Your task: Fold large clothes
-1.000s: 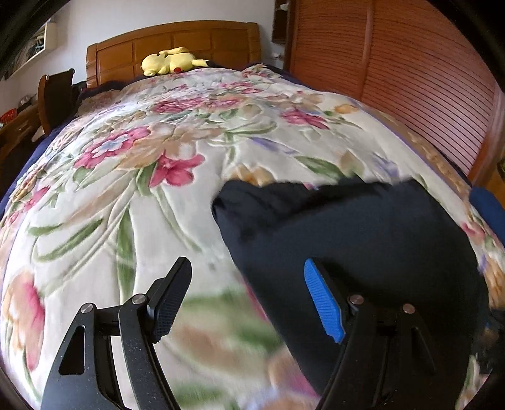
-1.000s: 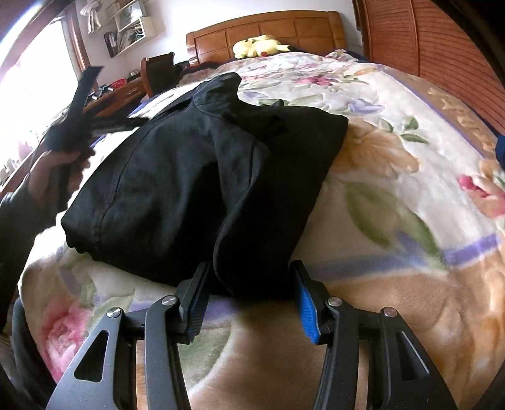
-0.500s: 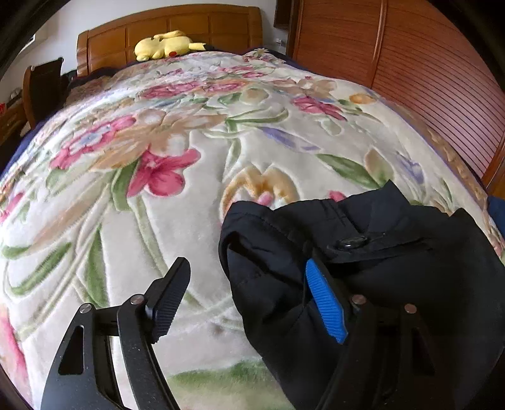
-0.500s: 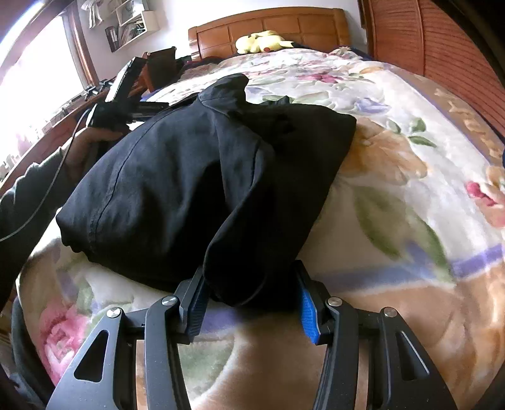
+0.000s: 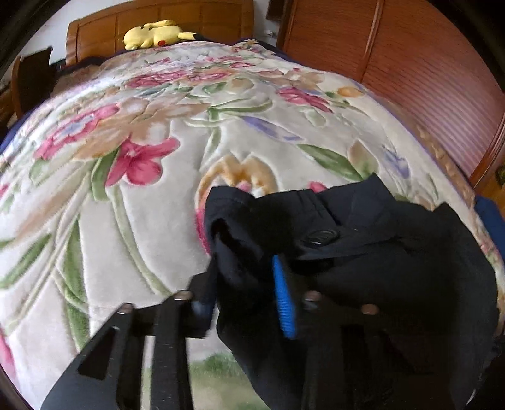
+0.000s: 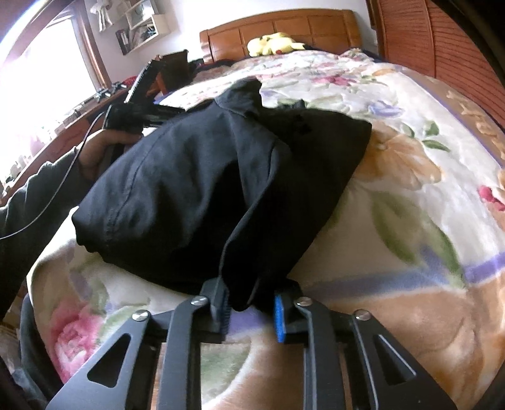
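Note:
A black garment [image 6: 202, 189] lies bunched on the floral blanket [image 6: 426, 202]; it looks like trousers, with a waistband button [image 5: 320, 236] in the left wrist view. My left gripper [image 5: 244, 293] has closed around the waistband corner of the black garment [image 5: 394, 268]; the fold sits between the jaws. My right gripper [image 6: 249, 310] is shut on a hanging fold at the garment's near edge. The left gripper [image 6: 148, 112] and the hand holding it show at the garment's far left in the right wrist view.
A wooden headboard [image 5: 164, 15] with a yellow plush toy [image 5: 154, 33] is at the far end of the bed. Slatted wooden doors [image 5: 419, 63] run along the right side. A chair [image 6: 173, 67] and a window with shelves [image 6: 142, 25] are at the left.
My left gripper moved onto the garment's waistband corner and its jaws closed from wide open onto the cloth. My right gripper narrowed onto the hanging fold and the garment shifted slightly.

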`<action>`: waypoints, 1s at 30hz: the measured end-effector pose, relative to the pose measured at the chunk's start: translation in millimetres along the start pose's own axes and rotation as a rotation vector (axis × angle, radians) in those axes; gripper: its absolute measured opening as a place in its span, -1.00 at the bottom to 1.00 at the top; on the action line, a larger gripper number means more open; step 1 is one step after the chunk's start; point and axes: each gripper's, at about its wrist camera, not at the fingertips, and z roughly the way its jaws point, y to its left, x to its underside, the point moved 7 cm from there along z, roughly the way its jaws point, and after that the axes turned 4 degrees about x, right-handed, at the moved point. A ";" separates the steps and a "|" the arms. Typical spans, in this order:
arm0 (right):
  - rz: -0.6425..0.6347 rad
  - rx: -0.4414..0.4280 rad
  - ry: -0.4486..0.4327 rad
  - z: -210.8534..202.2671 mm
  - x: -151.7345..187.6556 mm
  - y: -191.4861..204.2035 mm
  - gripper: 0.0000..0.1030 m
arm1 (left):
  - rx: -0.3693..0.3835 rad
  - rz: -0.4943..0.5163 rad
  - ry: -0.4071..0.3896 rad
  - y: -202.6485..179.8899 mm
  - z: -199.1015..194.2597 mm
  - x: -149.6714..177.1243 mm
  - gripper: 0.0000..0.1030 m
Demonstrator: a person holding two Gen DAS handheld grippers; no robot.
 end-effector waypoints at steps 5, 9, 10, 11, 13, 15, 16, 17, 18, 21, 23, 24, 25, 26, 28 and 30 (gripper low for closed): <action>0.022 0.001 -0.092 -18.4 -6.1 -2.7 -0.72 | -0.088 0.045 -0.062 -9.8 -35.1 -9.2 -0.70; 0.034 -0.005 -0.150 -33.0 -11.5 -4.9 -0.75 | -0.120 0.067 -0.115 -20.2 -74.7 -17.5 -0.73; 0.033 -0.005 -0.162 -36.7 -12.0 -4.7 -0.75 | -0.126 0.074 -0.131 -24.3 -86.1 -19.7 -0.73; 0.033 -0.002 -0.175 -40.4 -13.0 -5.0 -0.76 | -0.133 0.083 -0.147 -29.6 -98.4 -21.6 -0.73; 0.028 0.008 -0.206 -50.2 -15.0 -6.2 -0.76 | -0.144 0.103 -0.178 -42.3 -122.0 -24.5 -0.74; 0.030 0.016 -0.236 -62.1 -16.5 -8.2 -0.76 | -0.150 0.117 -0.199 -53.4 -139.9 -26.1 -0.75; 0.031 0.018 -0.249 -68.9 -16.9 -10.2 -0.76 | -0.157 0.126 -0.209 -59.6 -149.5 -27.0 -0.75; 0.030 0.023 -0.261 -75.3 -17.2 -11.4 -0.76 | -0.165 0.136 -0.221 -66.2 -158.7 -28.3 -0.75; 0.027 0.031 -0.273 -82.2 -16.8 -12.3 -0.76 | -0.170 0.144 -0.230 -71.6 -165.8 -29.2 -0.75; 0.018 0.044 -0.298 -102.0 -15.0 -17.4 -0.77 | -0.182 0.172 -0.262 -91.5 -187.8 -32.0 -0.75; 0.001 0.064 -0.310 -116.3 -15.2 -21.7 -0.77 | -0.184 0.194 -0.279 -107.0 -200.3 -33.9 -0.75; -0.010 0.077 -0.317 -125.6 -16.0 -24.4 -0.77 | -0.180 0.203 -0.288 -115.0 -205.6 -35.2 -0.75; -0.022 0.089 -0.325 -134.0 -16.8 -26.2 -0.77 | -0.176 0.209 -0.295 -121.6 -209.4 -35.7 -0.75; -0.036 0.106 -0.335 -144.7 -18.0 -29.1 -0.77 | -0.171 0.216 -0.305 -129.9 -213.9 -37.1 -0.76; -0.060 0.137 -0.351 -164.9 -19.4 -34.7 -0.77 | -0.161 0.228 -0.321 -144.5 -219.1 -40.4 -0.76; -0.077 0.166 -0.369 -187.0 -21.5 -43.8 -0.77 | -0.148 0.237 -0.336 -160.6 -222.0 -44.7 -0.76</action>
